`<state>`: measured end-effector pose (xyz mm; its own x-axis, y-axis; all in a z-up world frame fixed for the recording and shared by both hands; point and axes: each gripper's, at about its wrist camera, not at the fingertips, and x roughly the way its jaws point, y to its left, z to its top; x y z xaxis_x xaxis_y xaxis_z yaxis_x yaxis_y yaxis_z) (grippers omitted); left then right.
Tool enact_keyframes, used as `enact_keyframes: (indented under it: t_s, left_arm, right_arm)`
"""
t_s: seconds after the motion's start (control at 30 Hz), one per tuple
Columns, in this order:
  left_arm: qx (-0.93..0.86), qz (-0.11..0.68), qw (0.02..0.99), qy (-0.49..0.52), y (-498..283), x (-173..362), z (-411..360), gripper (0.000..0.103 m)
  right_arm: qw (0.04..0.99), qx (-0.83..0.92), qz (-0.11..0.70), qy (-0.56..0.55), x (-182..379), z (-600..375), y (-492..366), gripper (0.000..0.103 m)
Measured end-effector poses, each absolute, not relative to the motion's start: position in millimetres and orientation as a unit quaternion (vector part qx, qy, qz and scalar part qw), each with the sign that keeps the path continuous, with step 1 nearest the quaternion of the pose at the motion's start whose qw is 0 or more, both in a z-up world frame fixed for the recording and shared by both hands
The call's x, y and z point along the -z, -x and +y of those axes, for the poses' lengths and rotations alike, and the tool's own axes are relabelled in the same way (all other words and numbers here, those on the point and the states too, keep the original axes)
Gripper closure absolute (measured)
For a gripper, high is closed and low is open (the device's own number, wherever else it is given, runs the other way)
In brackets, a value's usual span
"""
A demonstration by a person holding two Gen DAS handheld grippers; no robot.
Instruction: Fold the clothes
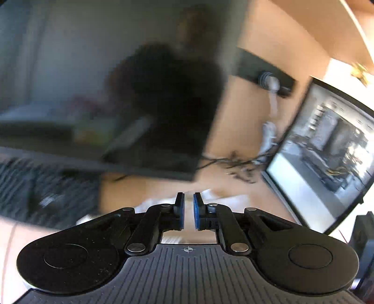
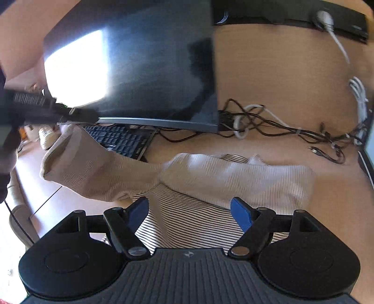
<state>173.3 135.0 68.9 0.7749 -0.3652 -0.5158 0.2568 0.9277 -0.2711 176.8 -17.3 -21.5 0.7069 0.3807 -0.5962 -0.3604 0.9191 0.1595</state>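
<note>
On my left, the left gripper has its blue pads drawn nearly together with nothing visible between them; its view is blurred. In the right wrist view it appears far left, at the raised beige sleeve. The striped garment lies on the wooden desk, before the dark monitor and keyboard. My right gripper stands wide apart above the stripes, holding nothing.

A wooden table carries a striped garment at 6 o'clock, a keyboard at 9, a monitor at 11, tangled cables at 3 and a black strip at 1.
</note>
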Motion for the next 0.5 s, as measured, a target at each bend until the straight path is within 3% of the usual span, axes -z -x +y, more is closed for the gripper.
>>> enact_keyframes:
  t_s: [0.27,0.5]
  left_arm:
    - [0.228,0.289,0.929,0.027,-203,-73,41,0.093]
    - [0.206,0.303,0.93,0.023,-201,-58,46,0.082]
  right_arm:
    - [0.93,-0.131,0.339,-0.062,34,-72,-168,0.025]
    - [0.917,-0.121,0.364,-0.111,49,-89,-171,0.025]
